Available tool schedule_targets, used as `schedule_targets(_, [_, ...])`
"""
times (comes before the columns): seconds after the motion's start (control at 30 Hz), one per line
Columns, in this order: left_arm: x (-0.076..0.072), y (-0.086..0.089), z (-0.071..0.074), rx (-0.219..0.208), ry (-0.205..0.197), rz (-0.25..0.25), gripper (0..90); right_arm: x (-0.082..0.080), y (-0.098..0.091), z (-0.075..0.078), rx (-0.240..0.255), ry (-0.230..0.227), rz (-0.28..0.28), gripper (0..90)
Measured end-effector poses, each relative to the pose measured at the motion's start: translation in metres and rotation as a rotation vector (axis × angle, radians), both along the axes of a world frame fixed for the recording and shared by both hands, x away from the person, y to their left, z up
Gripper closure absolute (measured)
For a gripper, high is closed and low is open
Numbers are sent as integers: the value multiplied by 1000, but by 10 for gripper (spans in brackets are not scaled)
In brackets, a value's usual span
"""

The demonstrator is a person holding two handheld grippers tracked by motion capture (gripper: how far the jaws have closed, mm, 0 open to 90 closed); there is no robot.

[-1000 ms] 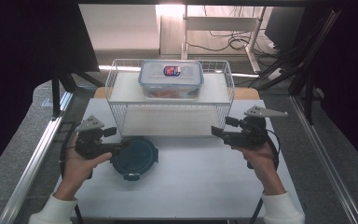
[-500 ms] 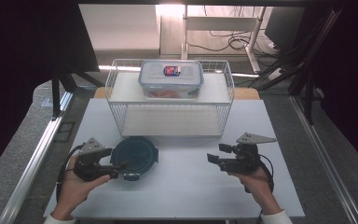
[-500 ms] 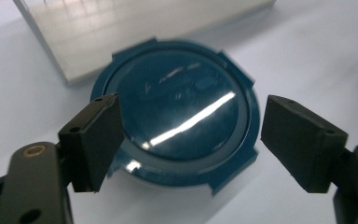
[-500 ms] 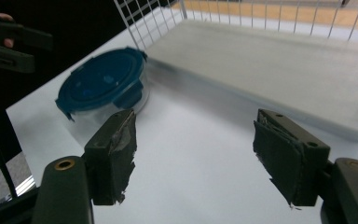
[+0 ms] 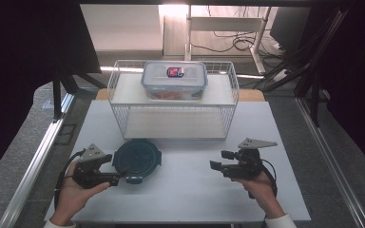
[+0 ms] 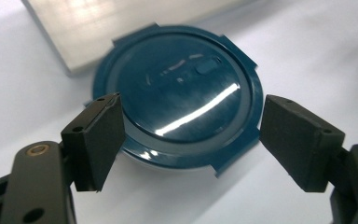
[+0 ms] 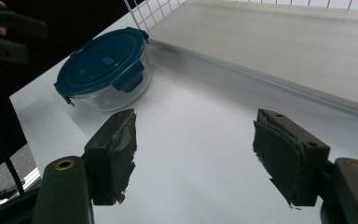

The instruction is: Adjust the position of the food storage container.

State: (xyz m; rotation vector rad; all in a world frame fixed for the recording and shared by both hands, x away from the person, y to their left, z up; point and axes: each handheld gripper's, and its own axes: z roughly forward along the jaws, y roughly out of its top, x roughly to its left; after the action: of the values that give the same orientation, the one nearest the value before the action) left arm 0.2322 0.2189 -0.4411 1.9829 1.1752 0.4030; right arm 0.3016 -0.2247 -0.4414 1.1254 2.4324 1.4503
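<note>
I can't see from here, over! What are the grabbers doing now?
Left gripper open, fingers either side of the round blue-lidded container. Right gripper open, empty, over bare table. Nothing in the way.

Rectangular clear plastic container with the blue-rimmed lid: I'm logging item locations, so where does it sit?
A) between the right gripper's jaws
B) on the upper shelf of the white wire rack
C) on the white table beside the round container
B: the rectangular clear plastic container rests on the upper shelf of the white wire rack, behind the round blue-lidded container on the table.
</note>
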Motion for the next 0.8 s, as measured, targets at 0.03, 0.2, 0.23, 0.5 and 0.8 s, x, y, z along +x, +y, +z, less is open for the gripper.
schedule_targets(0.03, [1,1,1,-3,-4,-2,219,-1,0,0,0,2,2,298])
schedule_targets(0.2, [6,7,-1,-16,10,16,225,-2,-2,0,-1,4,-10,299])
schedule_targets(0.23, [7,9,-2,-20,14,25,226,-2,-2,0,-2,5,-12,299])
schedule_targets(0.5, [28,29,-11,-27,46,132,290,-4,-2,-2,-8,6,-22,299])
schedule_targets(0.8, [58,40,-18,-37,92,177,447,-1,-9,-5,0,21,-48,298])
